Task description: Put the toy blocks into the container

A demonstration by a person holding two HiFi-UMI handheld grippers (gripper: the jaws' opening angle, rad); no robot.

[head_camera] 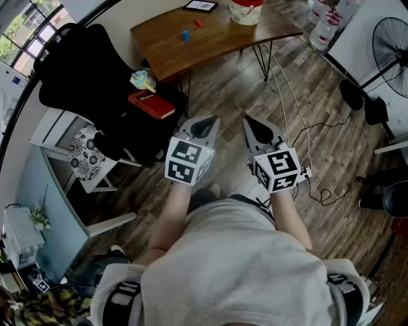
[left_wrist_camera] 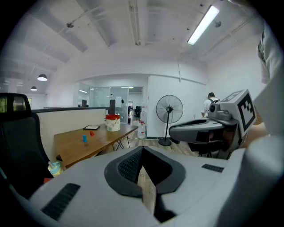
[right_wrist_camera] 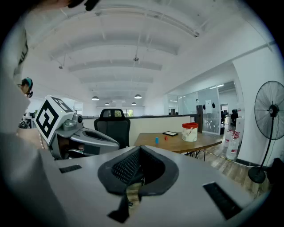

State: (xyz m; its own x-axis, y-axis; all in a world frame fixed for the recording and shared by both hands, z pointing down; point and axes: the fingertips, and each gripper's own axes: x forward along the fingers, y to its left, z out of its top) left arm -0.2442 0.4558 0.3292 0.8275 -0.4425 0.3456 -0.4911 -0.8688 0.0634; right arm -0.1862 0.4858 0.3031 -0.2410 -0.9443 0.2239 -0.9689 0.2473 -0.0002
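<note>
Left hand-held gripper (head_camera: 205,122) and right hand-held gripper (head_camera: 254,124) — both closed, empty; the red book's (head_camera: 152,105) title is illegible.

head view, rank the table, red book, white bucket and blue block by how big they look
1. table
2. red book and white bucket: about alike. The bucket is cut off by the top edge and the book lies nearer the camera, so I can't rank them.
3. blue block

Grey tee (head_camera: 236,267), pale-grey left claw (head_camera: 207,121), right claw (head_camera: 250,121) — black-white marker cubes (head_camera: 188,160)
</note>
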